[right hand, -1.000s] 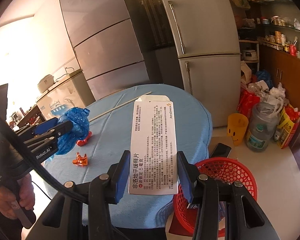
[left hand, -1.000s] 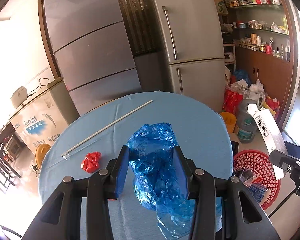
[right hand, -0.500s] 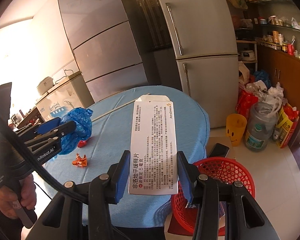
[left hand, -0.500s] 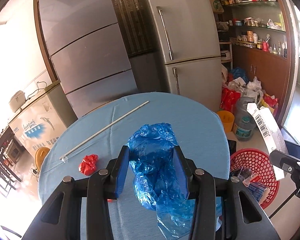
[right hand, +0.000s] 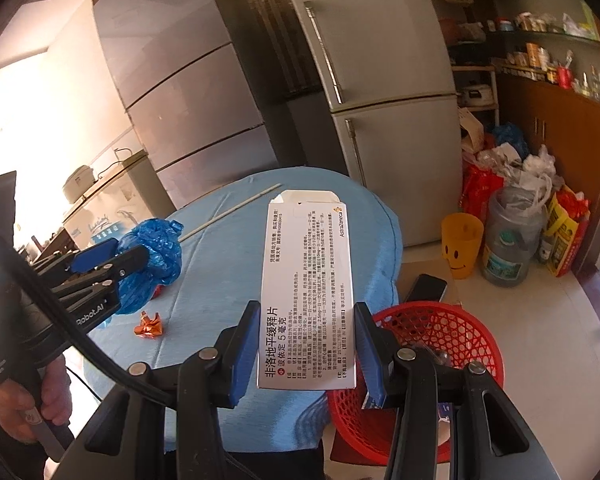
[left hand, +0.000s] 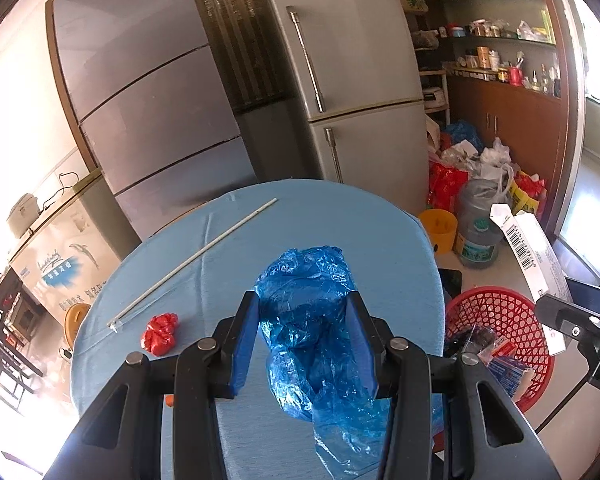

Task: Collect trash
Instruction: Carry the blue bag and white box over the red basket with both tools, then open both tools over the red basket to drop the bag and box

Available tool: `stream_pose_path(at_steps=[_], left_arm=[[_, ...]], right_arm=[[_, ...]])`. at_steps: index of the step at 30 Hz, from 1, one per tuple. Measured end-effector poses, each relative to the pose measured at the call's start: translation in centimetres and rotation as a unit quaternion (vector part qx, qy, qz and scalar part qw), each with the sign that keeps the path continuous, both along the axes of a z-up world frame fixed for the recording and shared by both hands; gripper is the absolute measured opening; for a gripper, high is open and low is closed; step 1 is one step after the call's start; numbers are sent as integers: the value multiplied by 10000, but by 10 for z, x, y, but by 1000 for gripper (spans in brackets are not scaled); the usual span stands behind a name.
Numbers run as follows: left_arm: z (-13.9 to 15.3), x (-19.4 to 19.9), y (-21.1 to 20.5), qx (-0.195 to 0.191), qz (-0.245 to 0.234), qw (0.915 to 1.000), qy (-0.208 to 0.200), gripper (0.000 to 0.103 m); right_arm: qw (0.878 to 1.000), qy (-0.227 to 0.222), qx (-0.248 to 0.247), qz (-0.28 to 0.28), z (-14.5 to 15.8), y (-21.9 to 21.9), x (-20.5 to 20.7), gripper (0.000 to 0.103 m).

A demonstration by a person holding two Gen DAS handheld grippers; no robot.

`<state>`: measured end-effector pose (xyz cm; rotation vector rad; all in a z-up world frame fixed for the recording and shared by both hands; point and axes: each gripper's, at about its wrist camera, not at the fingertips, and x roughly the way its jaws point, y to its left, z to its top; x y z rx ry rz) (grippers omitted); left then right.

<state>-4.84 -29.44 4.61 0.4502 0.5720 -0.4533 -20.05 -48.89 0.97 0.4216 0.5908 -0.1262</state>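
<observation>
A crumpled blue plastic bag [left hand: 306,308] hangs between the blue pads of my left gripper [left hand: 304,344], which is shut on it above the round blue table [left hand: 380,240]. From the right wrist view the same bag [right hand: 154,250] sits lifted off the cloth in the left gripper [right hand: 112,264]. My right gripper [right hand: 306,354] is shut on a white medicine box [right hand: 306,272], held upright over the table's near edge beside the red basket [right hand: 440,336]. A red crumpled wrapper [left hand: 160,334], an orange wrapper [right hand: 149,325] and a long white stick [left hand: 196,258] lie on the cloth.
The red basket [left hand: 496,332] stands on the floor right of the table with several scraps inside. A phone [right hand: 424,288], a yellow cup [right hand: 460,244], a water jug [right hand: 508,248] and bags crowd the floor behind it. Two fridges [left hand: 352,80] stand behind the table.
My left gripper has drifted a little to the right with the blue bag still in it. The right gripper and its box have stayed put.
</observation>
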Motion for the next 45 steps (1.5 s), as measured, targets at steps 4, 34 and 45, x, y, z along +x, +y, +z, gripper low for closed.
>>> stream_pose_path(at_steps=[4,34,45], left_arm=[[-5,0,-10,26,-73,9999,105,45],[-59,-19,-99,646,-901,9919,623,46],[-62,-20,-125,485,-1376,9845,975,47]], right_arm=[[9999,73,118,-96,-8,-12,-1,48],[9906,792,790,-787,-92,-81,-13,49],[9829,911,1205,-1052,-109,-103,-22,51]])
